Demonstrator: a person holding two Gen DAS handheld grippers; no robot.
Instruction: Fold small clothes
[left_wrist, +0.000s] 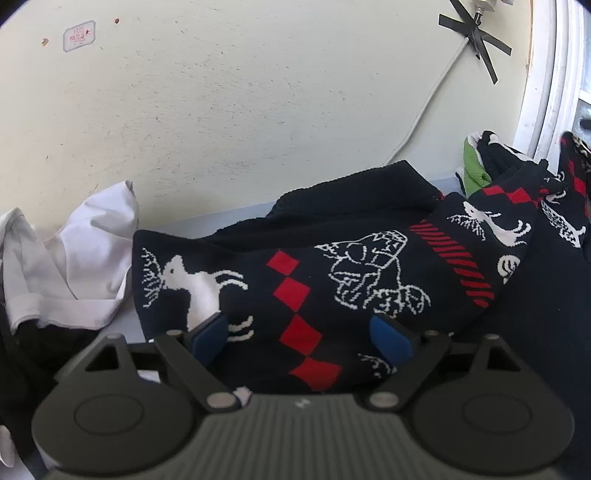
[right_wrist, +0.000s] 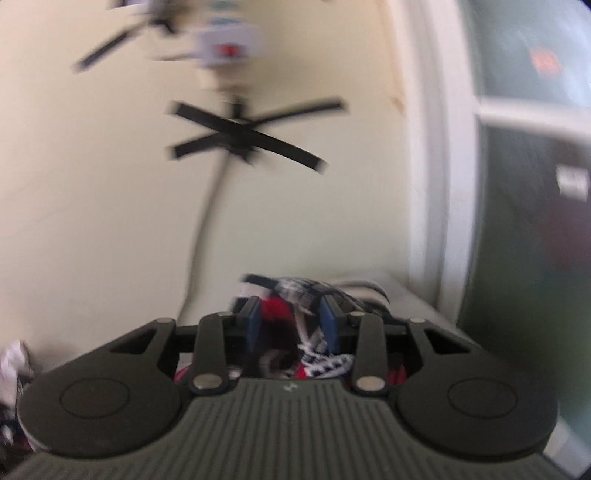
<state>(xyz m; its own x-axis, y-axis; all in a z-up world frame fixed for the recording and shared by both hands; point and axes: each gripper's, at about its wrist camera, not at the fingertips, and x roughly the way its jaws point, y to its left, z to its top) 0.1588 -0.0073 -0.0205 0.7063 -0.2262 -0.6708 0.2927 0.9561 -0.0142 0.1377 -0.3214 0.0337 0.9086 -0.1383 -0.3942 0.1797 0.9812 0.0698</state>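
A dark navy knitted sweater (left_wrist: 332, 266) with white reindeer and red diamonds lies bunched across the table in the left wrist view. My left gripper (left_wrist: 301, 334) is open, its blue pads (left_wrist: 210, 332) spread wide just over the sweater's near edge. In the blurred right wrist view my right gripper (right_wrist: 291, 325) has its blue pads (right_wrist: 253, 321) partly apart with a bunch of the same patterned fabric (right_wrist: 291, 314) between them; whether they pinch it is unclear.
A white garment (left_wrist: 74, 266) lies crumpled at the left. A green and black garment (left_wrist: 476, 166) sits at the back right. The wall (left_wrist: 258, 110) carries a white cable and black tape (left_wrist: 476, 37). A window frame (left_wrist: 546, 74) stands at the right.
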